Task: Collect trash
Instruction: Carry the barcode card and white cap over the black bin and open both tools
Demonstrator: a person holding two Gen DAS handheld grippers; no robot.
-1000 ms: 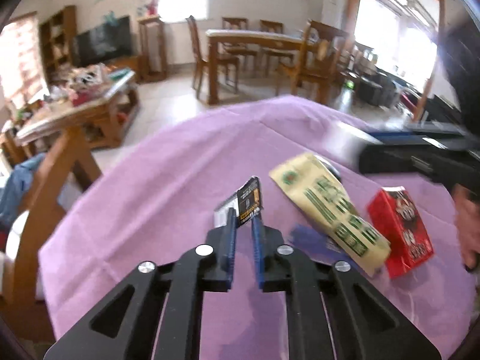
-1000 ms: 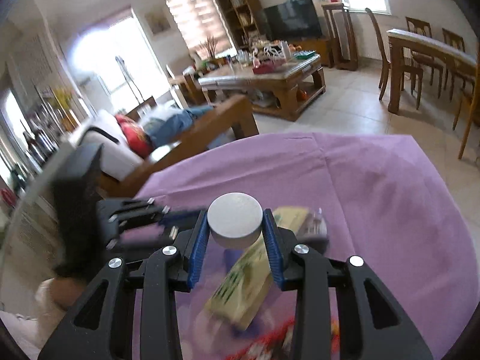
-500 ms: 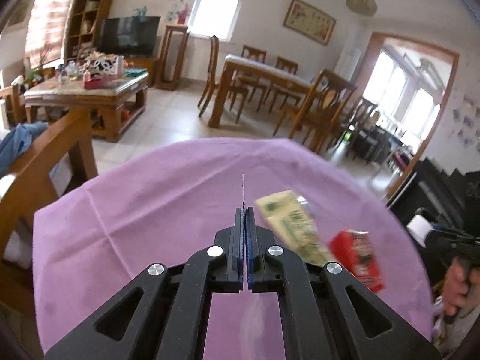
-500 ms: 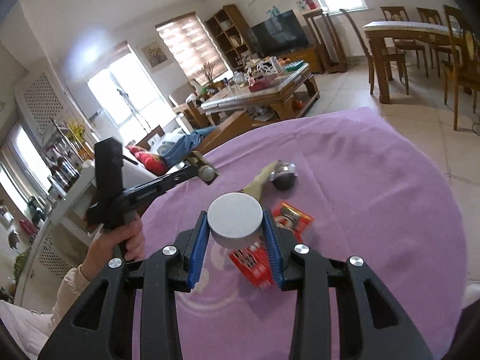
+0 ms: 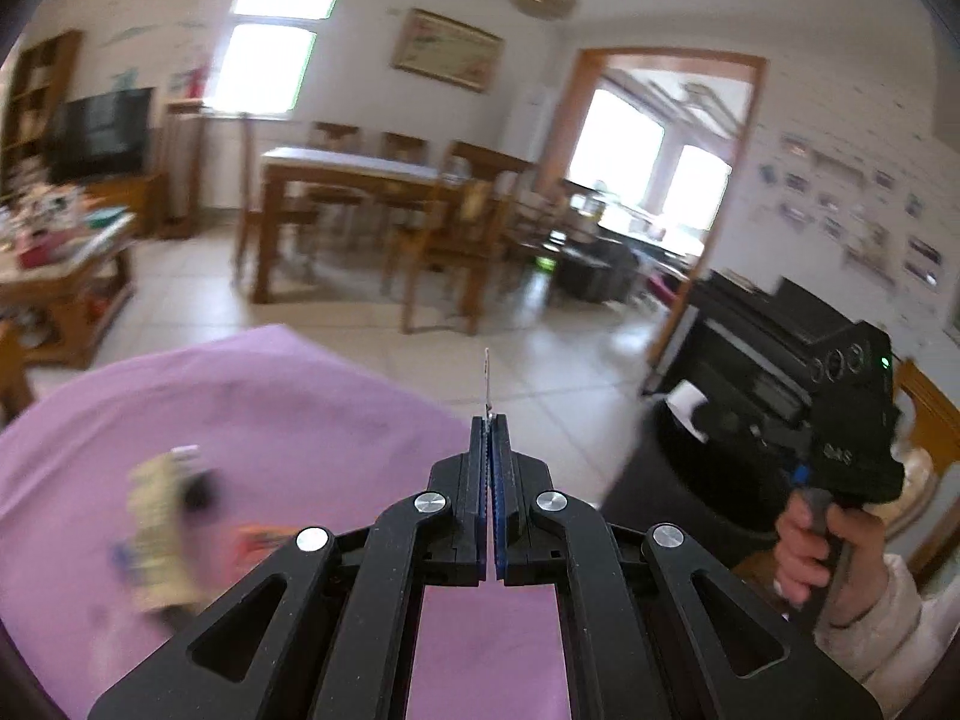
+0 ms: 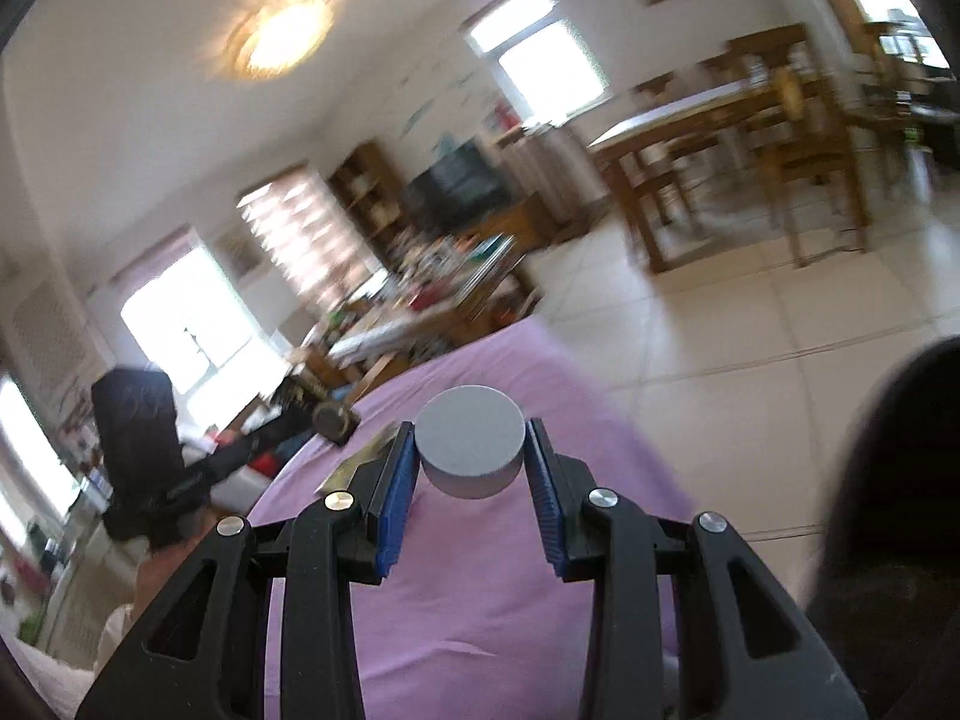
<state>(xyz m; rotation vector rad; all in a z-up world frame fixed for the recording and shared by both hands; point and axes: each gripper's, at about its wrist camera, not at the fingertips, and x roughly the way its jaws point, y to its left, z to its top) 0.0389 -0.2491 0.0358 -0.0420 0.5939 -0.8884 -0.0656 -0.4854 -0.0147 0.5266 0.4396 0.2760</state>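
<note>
My left gripper is shut on a thin flat wrapper, seen edge-on and sticking up past the tips. It hangs over the right edge of the purple-clothed table. My right gripper is shut on a grey round cap, held above the cloth. A black bin with a white tissue in it stands on the floor to the right. A blurred yellow packet and a red box lie on the cloth at left.
A person's hand holds the right gripper's black body beside the bin. The bin's dark rim fills the right side of the right wrist view. A wooden dining table and chairs stand across the tiled floor.
My left gripper closed on the wrapper, lifted it and swung right, off the table toward the bin. My right gripper swung the same way with the grey cap still in it.
</note>
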